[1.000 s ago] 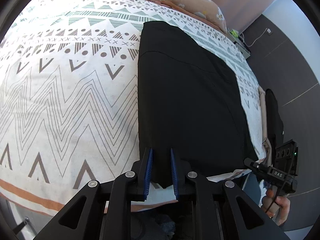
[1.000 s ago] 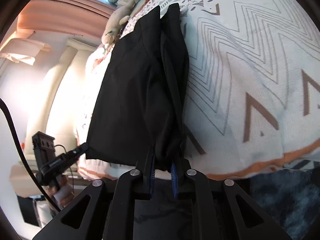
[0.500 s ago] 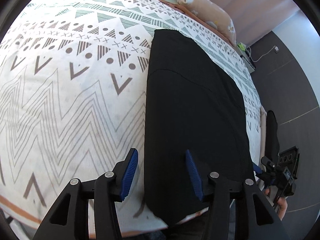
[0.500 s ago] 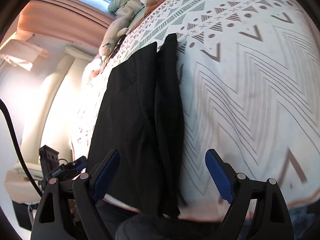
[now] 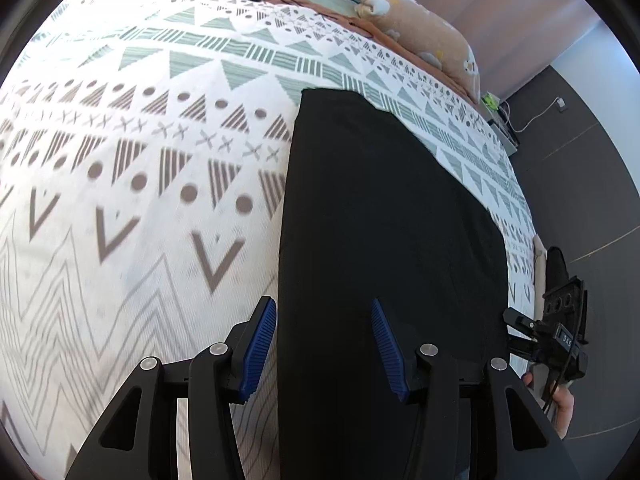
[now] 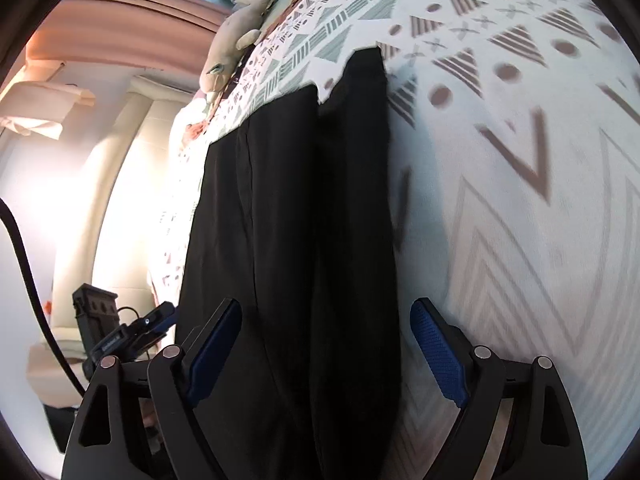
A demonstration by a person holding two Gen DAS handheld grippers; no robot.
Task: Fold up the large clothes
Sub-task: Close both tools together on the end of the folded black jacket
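**Black cloth laid long on the patterned bed, both claws spread over it**

Black, smooth fabric makes up the large folded garment (image 5: 384,240), which lies as a long strip on the white bedspread with grey and brown geometric print (image 5: 140,168), running from the bottom edge of the frame up toward the middle.

In the left wrist view the left claw (image 5: 324,346) stands with its blue ribbed pads wide apart and nothing between them but the garment's surface beneath; its left pad sits over the garment's left edge. This view shows the garment as one flat, even panel with a squared far end. At the right edge of the frame the right claw (image 5: 516,320) appears from the side beside the garment's right border. A peach pillow with a printed animal (image 5: 424,36) lies at the upper right.

The right wrist view shows what the other hides: the garment (image 6: 288,240) has a narrower strip stacked along its right side, with a long crease between. The right claw (image 6: 326,350) is spread wide, straddling the cloth. The left claw (image 6: 160,316) shows at the lower left. A beige plush toy (image 6: 232,52) rests at the upper left.
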